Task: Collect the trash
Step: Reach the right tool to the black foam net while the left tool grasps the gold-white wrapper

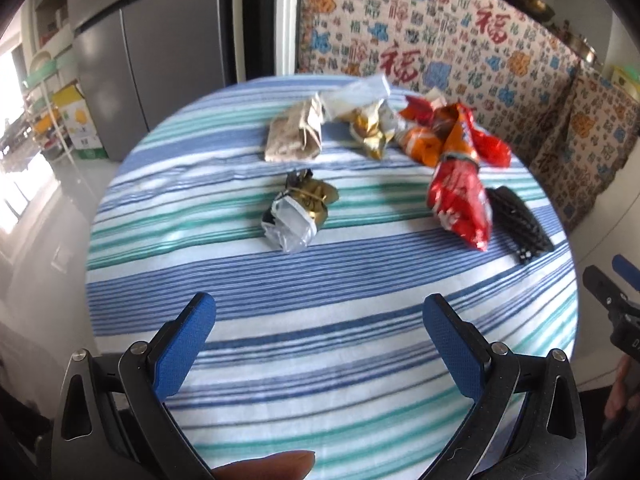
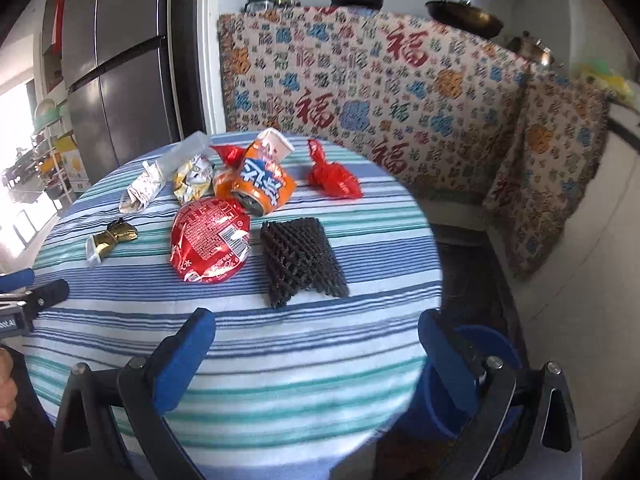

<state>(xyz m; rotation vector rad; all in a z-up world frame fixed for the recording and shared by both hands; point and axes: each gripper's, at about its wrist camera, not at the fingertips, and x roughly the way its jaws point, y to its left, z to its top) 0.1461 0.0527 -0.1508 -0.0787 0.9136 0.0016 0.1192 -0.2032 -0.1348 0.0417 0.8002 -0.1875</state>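
Trash lies on a round table with a striped cloth point(image 1: 320, 320) point(image 2: 280, 360). A gold-and-white wrapper point(image 1: 298, 210) point(image 2: 110, 240) sits nearest my left gripper. Further off are a beige paper wrapper point(image 1: 294, 134) point(image 2: 142, 192), a crumpled gold-white wrapper point(image 1: 370, 128) point(image 2: 192, 180), an orange snack bag point(image 1: 452, 136) point(image 2: 256, 184), a red snack bag point(image 1: 460, 204) point(image 2: 210, 238), a black mesh piece point(image 1: 518, 226) point(image 2: 302, 266) and a red plastic bag point(image 2: 334, 178). My left gripper point(image 1: 320, 316) is open and empty. My right gripper point(image 2: 316, 332) is open and empty, short of the mesh.
A blue bin point(image 2: 464, 384) stands below the table's right edge, behind my right fingers. A patterned cloth point(image 1: 440, 48) point(image 2: 380, 92) covers the furniture behind the table. A grey fridge point(image 1: 152, 52) point(image 2: 120, 52) stands at the left. Pans point(image 2: 464, 16) rest on top.
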